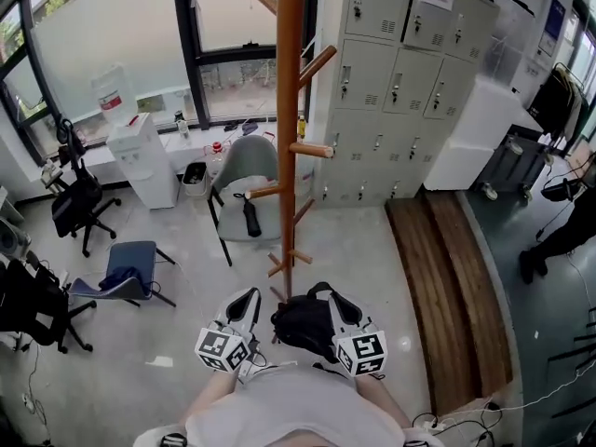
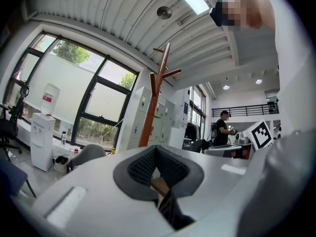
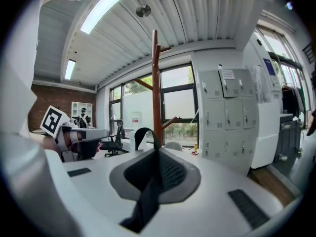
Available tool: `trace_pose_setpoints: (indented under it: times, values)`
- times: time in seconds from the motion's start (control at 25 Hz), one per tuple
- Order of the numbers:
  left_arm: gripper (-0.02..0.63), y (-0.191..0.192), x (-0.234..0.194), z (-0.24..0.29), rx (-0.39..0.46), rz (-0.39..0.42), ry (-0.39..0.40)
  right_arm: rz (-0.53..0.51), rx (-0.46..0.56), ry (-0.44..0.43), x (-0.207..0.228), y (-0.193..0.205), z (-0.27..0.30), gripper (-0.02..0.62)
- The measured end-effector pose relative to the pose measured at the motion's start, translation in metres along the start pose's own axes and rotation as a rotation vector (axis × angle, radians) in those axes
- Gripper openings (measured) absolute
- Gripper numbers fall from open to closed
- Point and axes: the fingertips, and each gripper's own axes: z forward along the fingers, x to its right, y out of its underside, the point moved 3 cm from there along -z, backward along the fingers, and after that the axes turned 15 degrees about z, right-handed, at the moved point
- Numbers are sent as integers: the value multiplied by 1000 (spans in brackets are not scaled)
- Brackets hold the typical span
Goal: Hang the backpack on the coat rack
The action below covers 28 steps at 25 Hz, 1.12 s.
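The left tool and right tool are both clamping the backpack, which is hanging low between them. The upright coat rack is standing straight ahead, rising above it, equally near both.

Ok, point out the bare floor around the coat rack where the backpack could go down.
Bare floor lies between the coat rack and the wooden strip, in front of the lockers. A smaller patch sits between the blue chair and the rack's base. Crowded: the grey chair behind the rack, office chairs at left.
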Motion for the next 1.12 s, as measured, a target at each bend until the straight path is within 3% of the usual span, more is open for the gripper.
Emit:
trace_pose_setpoints:
  times: [0.24,0.44,0.84,1.12]
  values:
    - [9,0,13,-9,-17,15,-133,-22,-25,-124,13,-6,11,21]
    - [9,-1,16,-15,-18,17,-217,-39,-16,-172,25,-15,22,21]
    - [11,-8,10,-19,3,49,-269,-40,-5,-189,25,-21,30,21]
    - [9,-6,5,-18,-21,37,-263,-16,-18,-189,21,-23,34,21]
